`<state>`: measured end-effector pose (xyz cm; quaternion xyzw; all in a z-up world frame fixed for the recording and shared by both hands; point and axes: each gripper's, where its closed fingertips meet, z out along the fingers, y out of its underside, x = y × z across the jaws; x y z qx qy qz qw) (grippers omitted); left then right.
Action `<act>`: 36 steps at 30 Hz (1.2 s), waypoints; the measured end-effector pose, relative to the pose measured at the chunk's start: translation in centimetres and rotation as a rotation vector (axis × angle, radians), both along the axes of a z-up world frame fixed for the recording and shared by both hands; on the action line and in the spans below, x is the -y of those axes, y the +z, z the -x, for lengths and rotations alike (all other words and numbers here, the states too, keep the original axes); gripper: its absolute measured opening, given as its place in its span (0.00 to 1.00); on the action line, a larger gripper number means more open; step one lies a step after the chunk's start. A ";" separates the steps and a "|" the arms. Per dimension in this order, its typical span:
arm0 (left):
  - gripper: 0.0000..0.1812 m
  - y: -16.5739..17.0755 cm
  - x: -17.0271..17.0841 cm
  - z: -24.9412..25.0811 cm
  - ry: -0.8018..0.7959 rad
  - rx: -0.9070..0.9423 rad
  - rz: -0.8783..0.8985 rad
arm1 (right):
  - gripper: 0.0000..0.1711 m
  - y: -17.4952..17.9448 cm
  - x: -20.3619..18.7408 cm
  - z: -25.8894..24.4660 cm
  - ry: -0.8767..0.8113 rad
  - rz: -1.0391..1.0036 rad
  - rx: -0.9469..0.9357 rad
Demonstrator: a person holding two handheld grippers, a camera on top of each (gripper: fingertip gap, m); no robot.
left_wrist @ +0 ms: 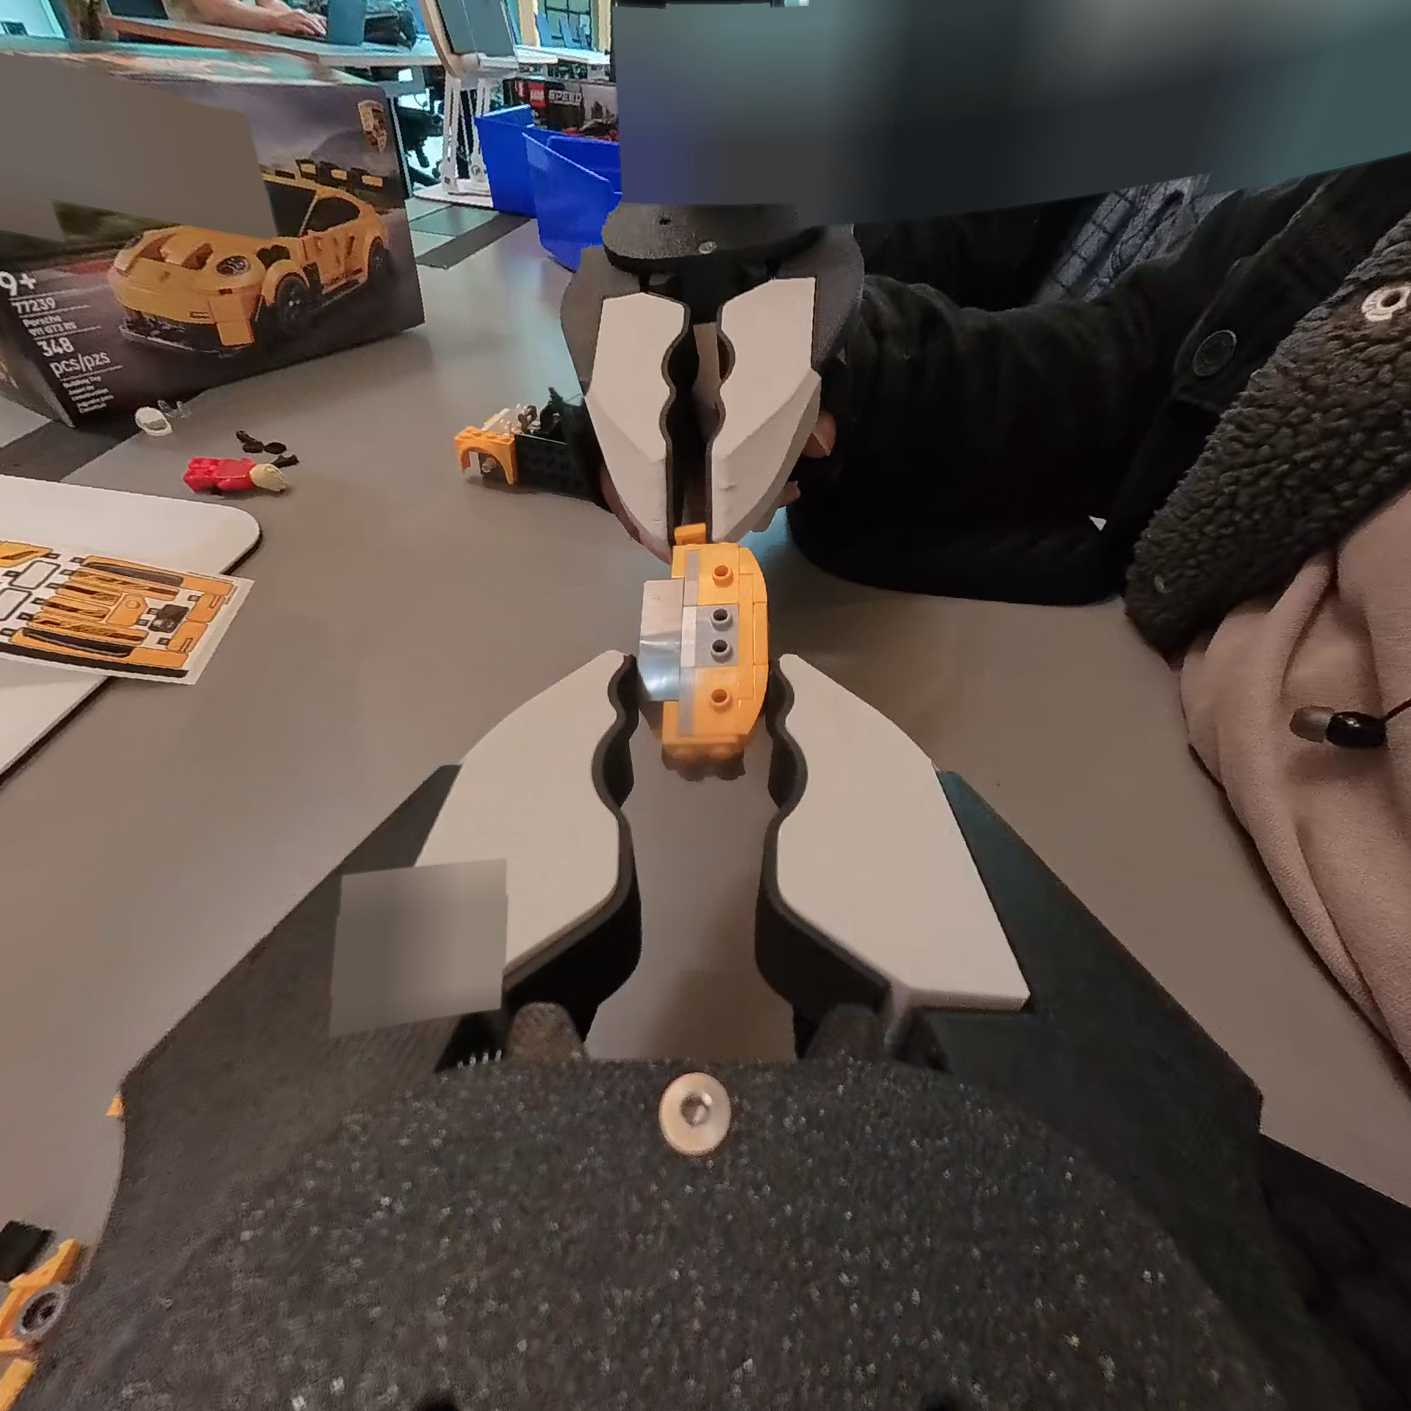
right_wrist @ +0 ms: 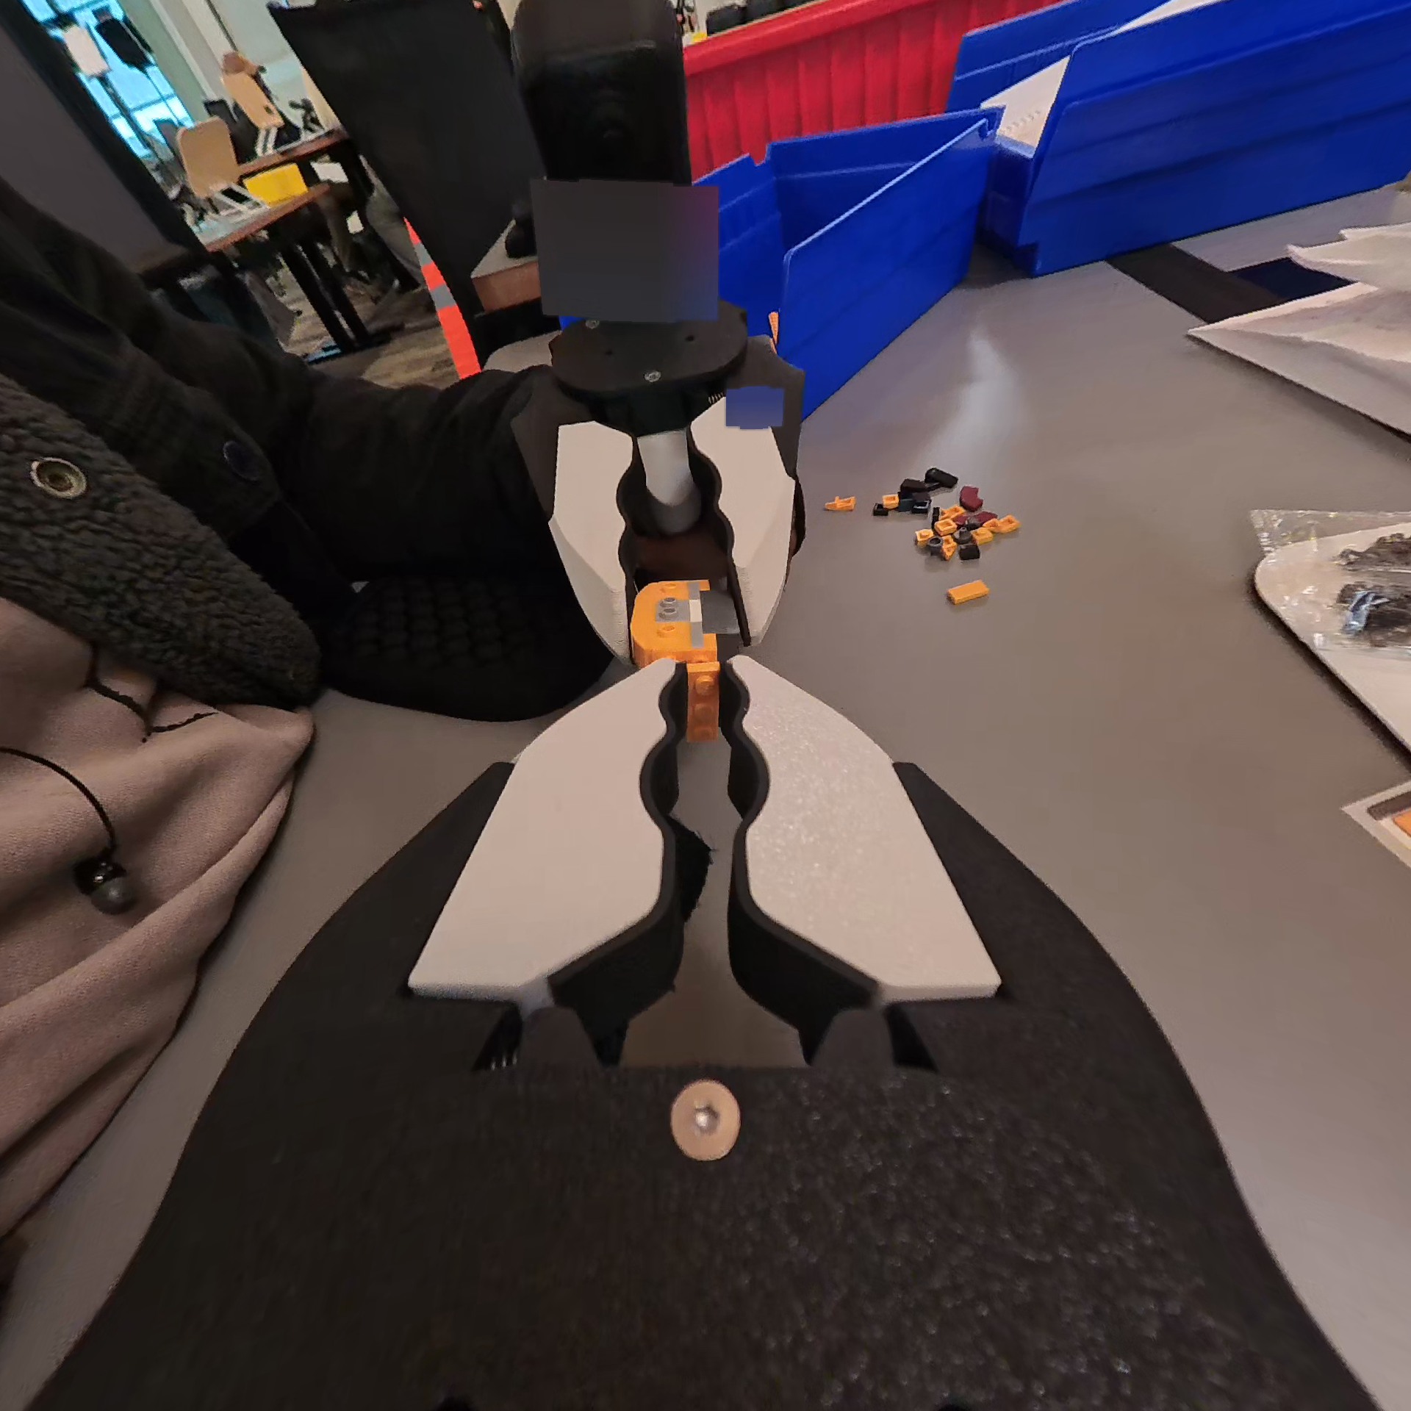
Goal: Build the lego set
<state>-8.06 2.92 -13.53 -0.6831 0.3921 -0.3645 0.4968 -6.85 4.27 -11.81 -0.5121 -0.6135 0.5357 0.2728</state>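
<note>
Our left claw [left_wrist: 699,679] is closed around the near end of an orange and grey lego assembly [left_wrist: 710,649], held just above the grey tabletop [left_wrist: 382,725]. Opposite, our right claw [right_wrist: 699,672] pinches a small orange brick [right_wrist: 702,706] whose end meets the assembly; the joint itself is hidden behind fingertips [right_wrist: 611,702]. Loose pieces [right_wrist: 950,523] lie well apart to the right. The set's box [left_wrist: 206,252] and a sticker sheet [left_wrist: 114,607] are cut off at the left edge.
</note>
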 end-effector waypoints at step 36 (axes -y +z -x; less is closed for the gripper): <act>0.18 -3.9 0.7 -2.2 -0.039 -0.206 0.082 | 0.04 -1.7 1.8 0.8 0.051 0.015 0.088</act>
